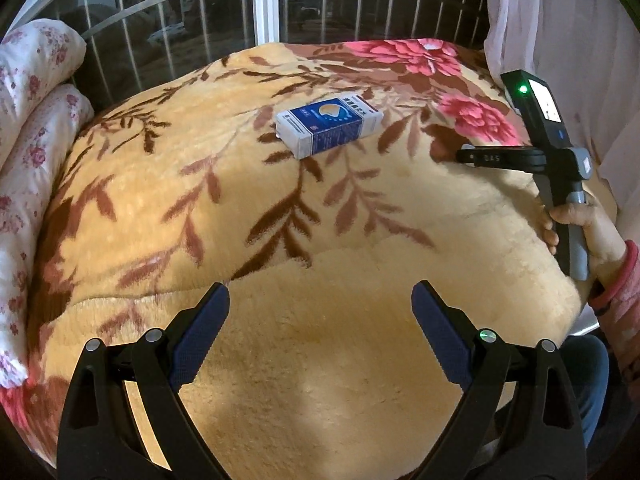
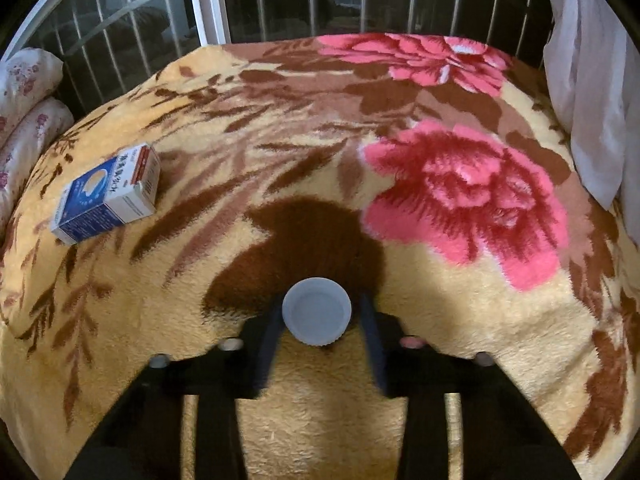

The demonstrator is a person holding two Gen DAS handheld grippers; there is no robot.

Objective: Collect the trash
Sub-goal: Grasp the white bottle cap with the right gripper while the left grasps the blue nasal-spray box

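A blue and white carton (image 1: pixel 329 123) lies flat on the flowered blanket (image 1: pixel 320 352), well ahead of my left gripper (image 1: pixel 320 304), which is open and empty above the blanket. In the right wrist view the carton (image 2: pixel 107 195) lies far to the left. My right gripper (image 2: pixel 318 312) is shut on a pale round bottle cap (image 2: pixel 317 311), held between its fingers just above the blanket. The right gripper (image 1: pixel 464 155) also shows in the left wrist view, to the right of the carton.
The yellow blanket with pink flowers (image 2: pixel 464 196) covers a bed. A barred window (image 1: pixel 256 4) runs along the far side. Folded floral bedding (image 1: pixel 36 120) lies at the left. A white curtain (image 2: pixel 588 80) hangs at the right.
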